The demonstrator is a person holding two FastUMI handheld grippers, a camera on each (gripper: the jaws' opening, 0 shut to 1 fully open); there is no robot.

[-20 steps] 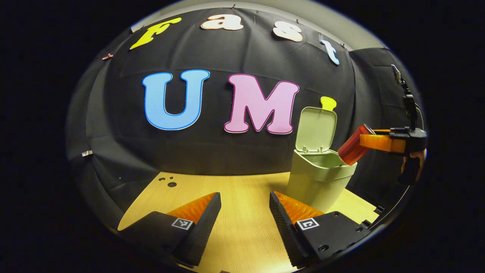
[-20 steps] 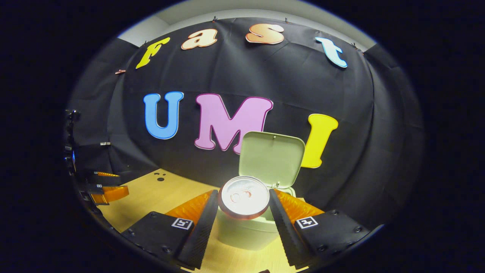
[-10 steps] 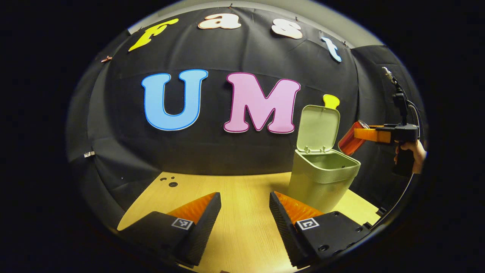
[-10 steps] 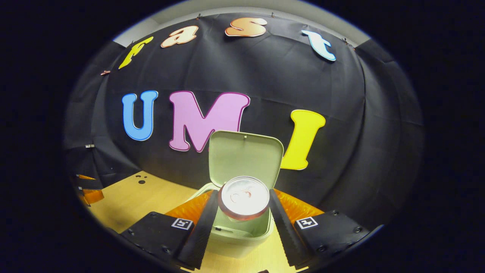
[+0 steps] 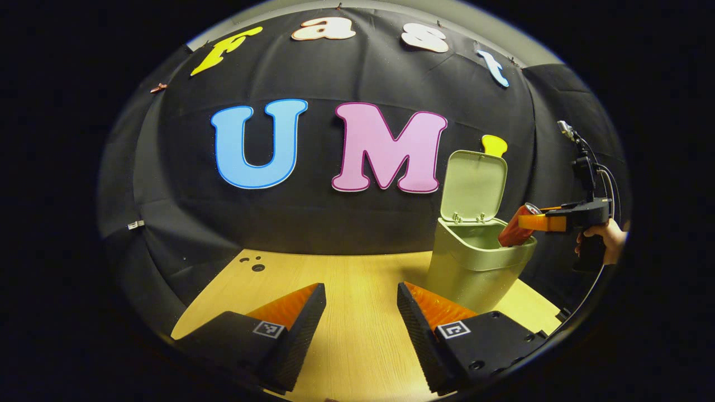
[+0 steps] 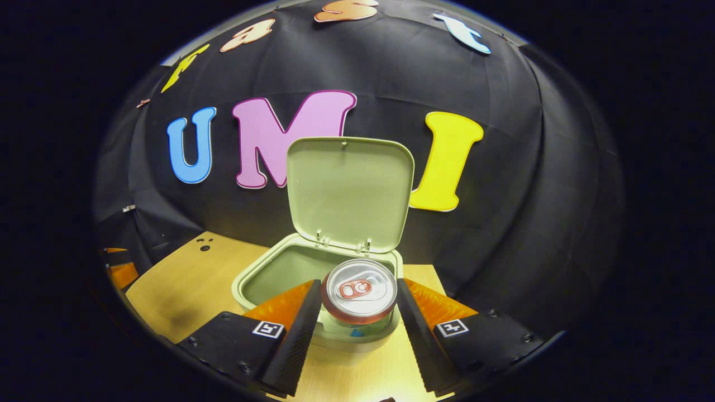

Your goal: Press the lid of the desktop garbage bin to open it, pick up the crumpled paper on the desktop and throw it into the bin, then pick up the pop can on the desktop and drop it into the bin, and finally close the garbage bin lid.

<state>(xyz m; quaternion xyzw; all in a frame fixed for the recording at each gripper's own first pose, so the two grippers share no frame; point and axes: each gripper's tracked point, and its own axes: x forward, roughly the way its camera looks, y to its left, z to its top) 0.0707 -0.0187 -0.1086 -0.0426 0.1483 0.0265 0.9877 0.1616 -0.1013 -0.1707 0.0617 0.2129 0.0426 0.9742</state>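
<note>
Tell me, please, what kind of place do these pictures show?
Probably a staged recording booth, not a real home. A black cloth wall closes in a bare wooden table, which carries a desktop bin with its lid up. The hand-held right tongs hold a pop can over it.

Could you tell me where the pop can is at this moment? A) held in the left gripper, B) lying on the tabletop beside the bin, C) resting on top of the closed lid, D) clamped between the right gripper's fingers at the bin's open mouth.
D: the pop can sits clamped in the right gripper, tilted over the rim of the bin, whose lid stands open.
</note>
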